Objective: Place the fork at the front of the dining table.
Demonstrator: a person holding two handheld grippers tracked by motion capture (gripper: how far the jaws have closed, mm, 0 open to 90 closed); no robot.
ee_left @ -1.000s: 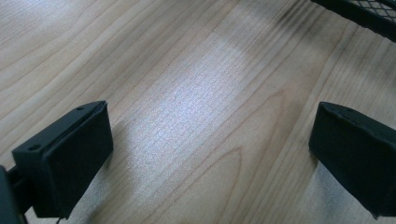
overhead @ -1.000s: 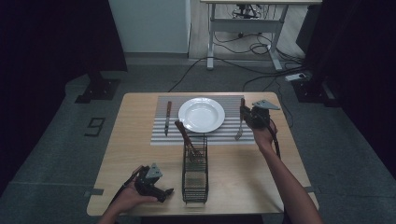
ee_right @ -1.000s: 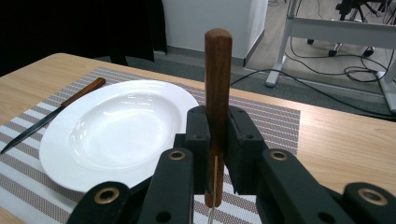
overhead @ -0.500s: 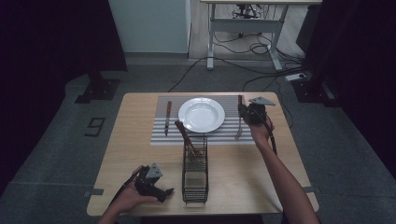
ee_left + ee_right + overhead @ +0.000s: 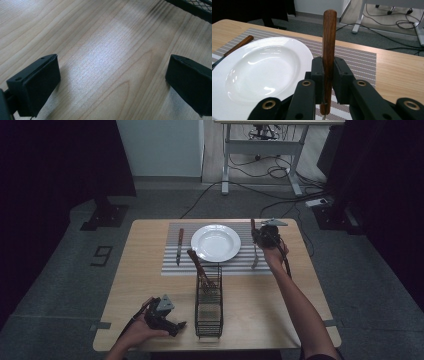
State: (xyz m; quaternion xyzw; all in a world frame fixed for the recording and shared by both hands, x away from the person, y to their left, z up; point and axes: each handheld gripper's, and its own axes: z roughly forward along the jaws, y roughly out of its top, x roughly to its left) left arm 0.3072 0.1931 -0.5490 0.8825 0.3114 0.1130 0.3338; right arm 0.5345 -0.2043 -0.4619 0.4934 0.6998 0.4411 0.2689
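Both grippers are mine: right gripper clenches a wooden-handled utensil, probably a fork, upright at centre frame beside the white plate. Left gripper rests released, low left in the high view. Knife already lies left of the plate on the striped placemat; one utensil remains in the wire caddy. My right forearm stretches forward, wrist raised.

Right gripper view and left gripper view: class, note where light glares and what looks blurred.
Right gripper view: highlights glint on the white plate; the near fingers on the wooden handle look soft. Left gripper view: a pale sheen crosses the table; the wire basket is blurred.
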